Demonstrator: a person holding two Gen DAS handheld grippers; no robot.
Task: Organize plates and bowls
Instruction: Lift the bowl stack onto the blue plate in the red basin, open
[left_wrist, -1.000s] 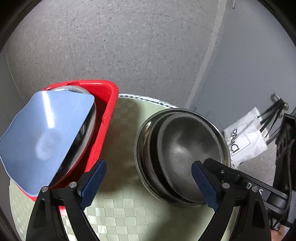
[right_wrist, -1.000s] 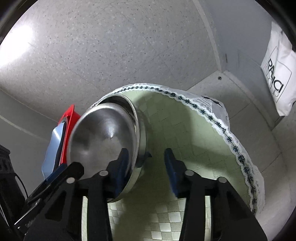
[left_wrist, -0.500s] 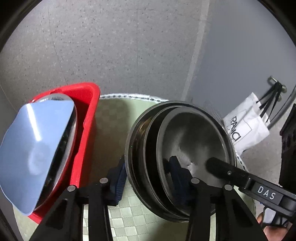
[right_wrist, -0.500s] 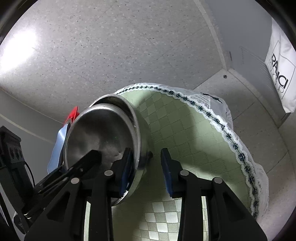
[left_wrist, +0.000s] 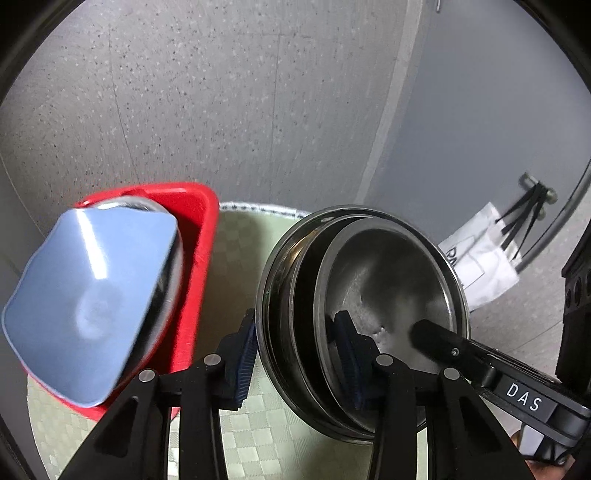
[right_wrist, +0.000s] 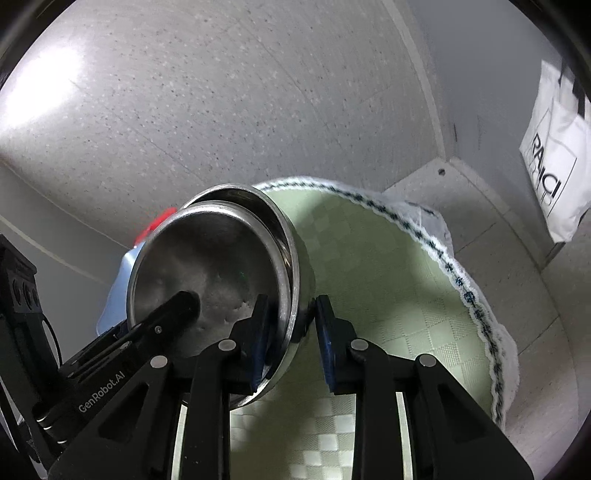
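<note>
A round table with a green checked cloth (right_wrist: 388, 295) carries a red basket (left_wrist: 201, 236) at its left side, which holds a blue plate (left_wrist: 88, 302) leaning against a steel dish. Beside the basket sits a stack of nested steel bowls (left_wrist: 369, 295), tilted. The left gripper (left_wrist: 295, 354) clamps the stack's left rim, one finger outside and one inside, while the right gripper (right_wrist: 290, 332) clamps the opposite rim likewise.

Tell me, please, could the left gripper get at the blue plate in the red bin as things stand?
Probably not yet: the left gripper straddles the steel bowls' rim. Otherwise the blue plate lies uncovered in the red bin beside it.
</note>
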